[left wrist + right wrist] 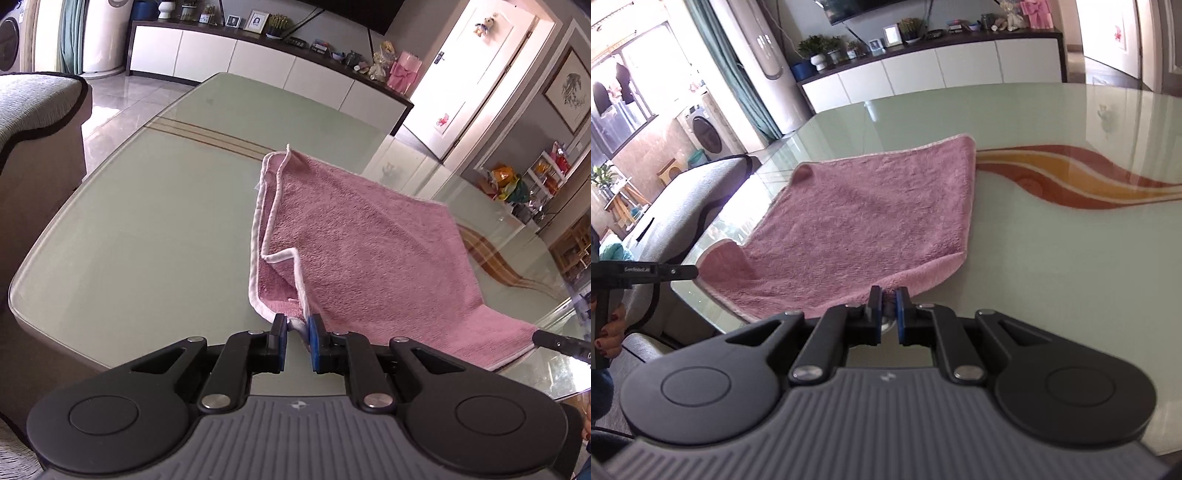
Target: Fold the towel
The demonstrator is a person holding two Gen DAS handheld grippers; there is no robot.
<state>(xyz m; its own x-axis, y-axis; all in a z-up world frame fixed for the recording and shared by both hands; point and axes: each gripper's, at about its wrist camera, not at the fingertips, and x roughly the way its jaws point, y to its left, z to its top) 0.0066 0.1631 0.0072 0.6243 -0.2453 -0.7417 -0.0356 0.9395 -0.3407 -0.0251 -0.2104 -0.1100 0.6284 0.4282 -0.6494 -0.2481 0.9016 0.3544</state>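
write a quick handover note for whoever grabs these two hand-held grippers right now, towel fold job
Left hand-held gripper: shut on the near left corner of the pink towel, white-trimmed edge pinched between the pads.
Right hand-held gripper: shut on the near right corner of the same towel.
Towel: already doubled over at least once. Near edge lifted off the glass table; far edge looks to rest on the table top.
Done: both near corners gripped and raised.
Left: probably carry the near edge over to the far edge, lay it flat, then release both corners.
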